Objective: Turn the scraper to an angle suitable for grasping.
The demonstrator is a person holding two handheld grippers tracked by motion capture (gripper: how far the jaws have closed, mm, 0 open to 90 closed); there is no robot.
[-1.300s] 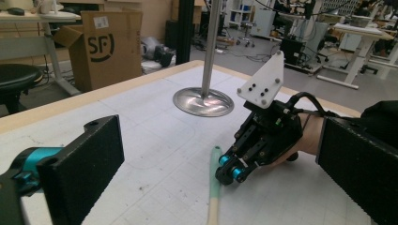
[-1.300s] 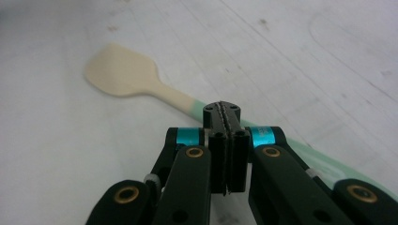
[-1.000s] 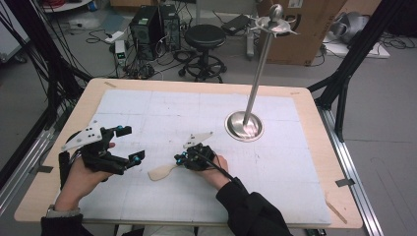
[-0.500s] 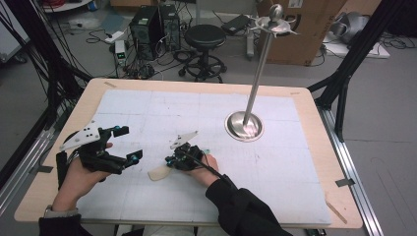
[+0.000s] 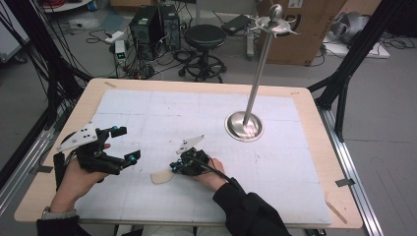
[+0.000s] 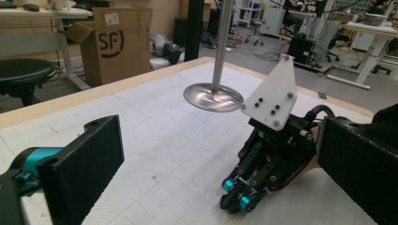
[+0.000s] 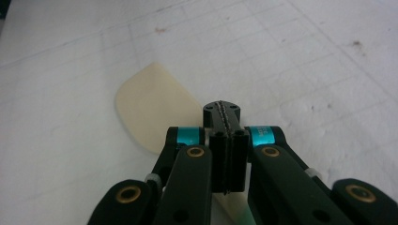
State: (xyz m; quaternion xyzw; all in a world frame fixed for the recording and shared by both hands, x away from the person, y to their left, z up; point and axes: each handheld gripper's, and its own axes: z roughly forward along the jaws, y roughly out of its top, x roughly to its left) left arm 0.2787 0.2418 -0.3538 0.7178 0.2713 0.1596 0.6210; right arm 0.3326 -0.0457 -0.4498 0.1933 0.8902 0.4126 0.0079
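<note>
The right claw (image 5: 173, 168) is lying low on the white mat of the bench (image 5: 305, 105), its jaws pressed fully together with no gap showing between them in the right gripper view. A cream spatula (image 7: 150, 110) is lying flat on the mat at about 7 o'clock from the metal stand (image 5: 244, 125), near the middle of the front half of the bench. Its broad rounded blade is poking out past the claw's tip, and a pale strip is running back under the closed jaws; whether they are pinching it or merely resting on top of it I cannot tell.

The left claw (image 5: 125, 145) is waiting at 9 o'clock of the spatula, jaws spread wide and holding nothing, pointing across at the right one.

The step in hand is probably picking the spatula up by its handle. Since the thing is thin and flat, the claw is likely needing to come in low and bite the handle by its edges. A small trial lift is worth making first; if the blade is dragging or swinging, the hold is too shallow. The stand's tall pole is well apart at 1 o'clock, so the lifting path is looking free.
</note>
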